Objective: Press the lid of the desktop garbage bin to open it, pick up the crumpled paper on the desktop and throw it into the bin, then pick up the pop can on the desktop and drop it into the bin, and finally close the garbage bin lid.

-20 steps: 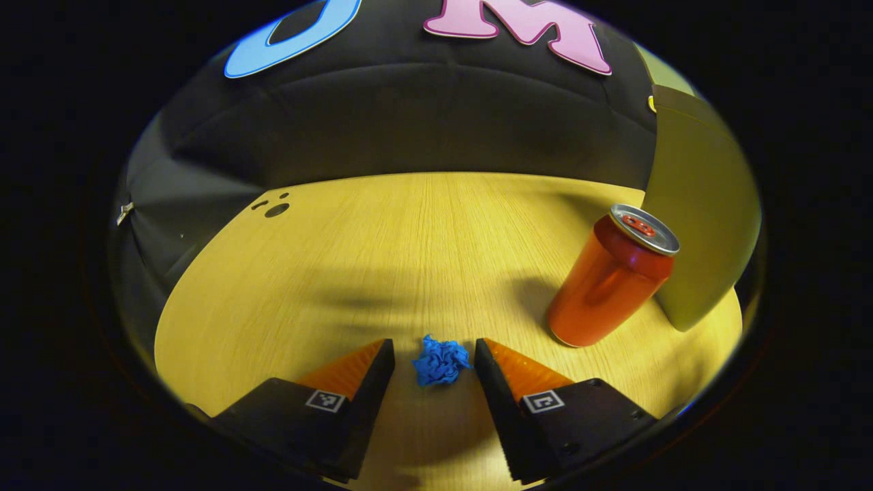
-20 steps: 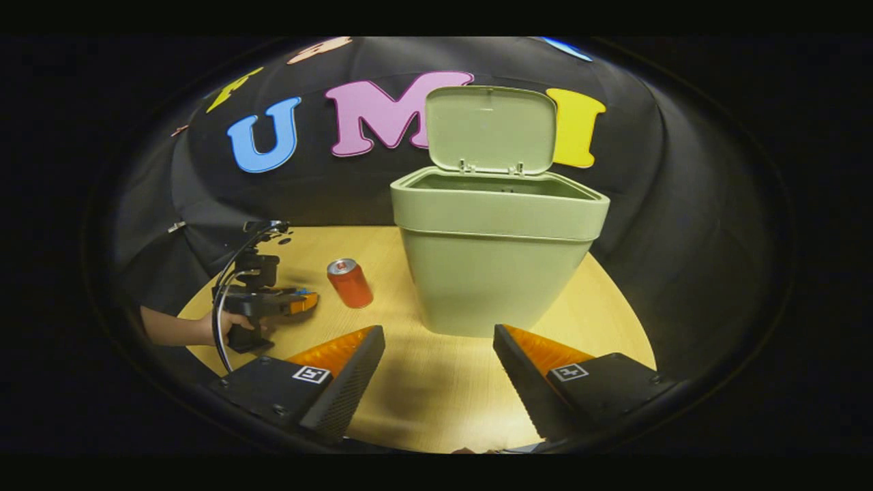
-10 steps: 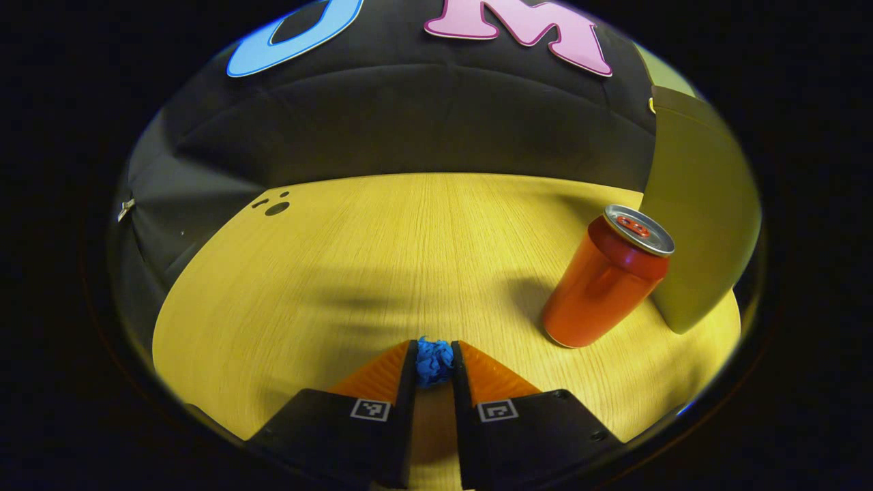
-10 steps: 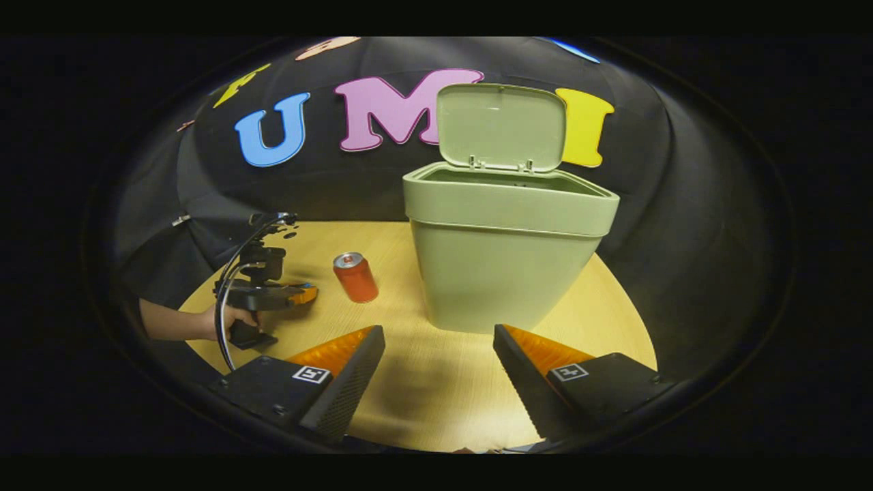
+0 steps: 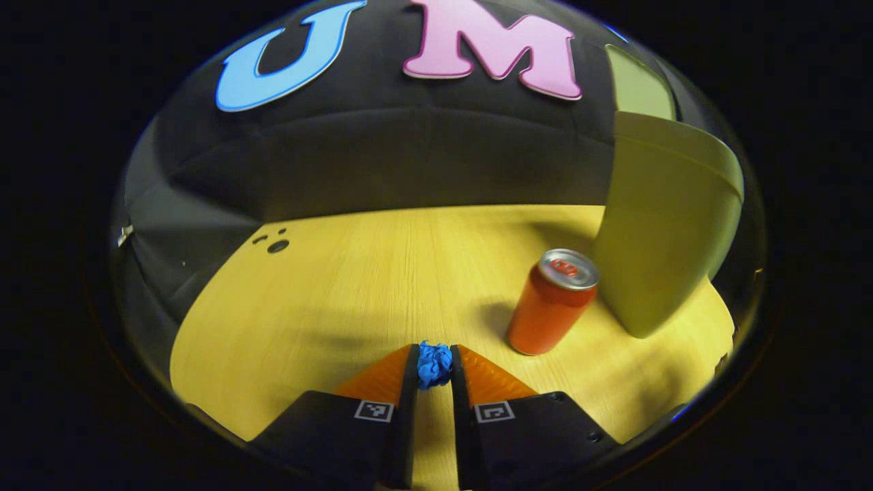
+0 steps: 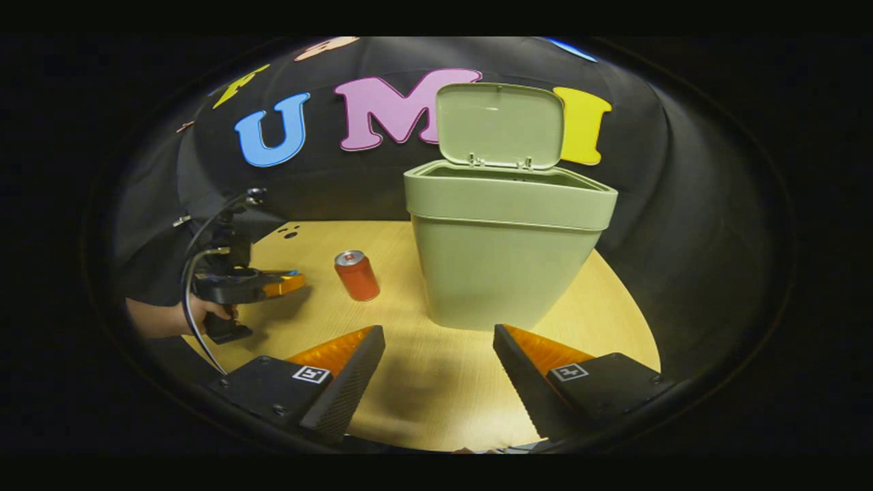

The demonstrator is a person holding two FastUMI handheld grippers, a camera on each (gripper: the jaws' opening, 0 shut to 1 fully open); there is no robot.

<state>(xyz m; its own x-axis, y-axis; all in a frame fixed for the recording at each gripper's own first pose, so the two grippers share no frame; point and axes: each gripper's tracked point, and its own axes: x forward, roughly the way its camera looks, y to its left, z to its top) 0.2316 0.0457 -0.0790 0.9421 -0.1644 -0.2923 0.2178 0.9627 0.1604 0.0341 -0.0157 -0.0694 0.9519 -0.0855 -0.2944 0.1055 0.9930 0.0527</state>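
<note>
Left gripper (image 5: 434,365): we hold its jaws closed on the crumpled paper (image 5: 434,363), both fingers pressing.
Left hand (image 6: 198,315): wrapped around our left gripper's handle.
Right gripper (image 6: 439,360): we hold its jaws wide apart, gripping nothing.

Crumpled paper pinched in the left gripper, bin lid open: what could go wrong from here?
The crumpled paper sits at the very tips of the left gripper, so it might slip out on the way. The pop can stands between it and the bin; a low sweep could topple it. The raised lid could be bumped shut.
</note>
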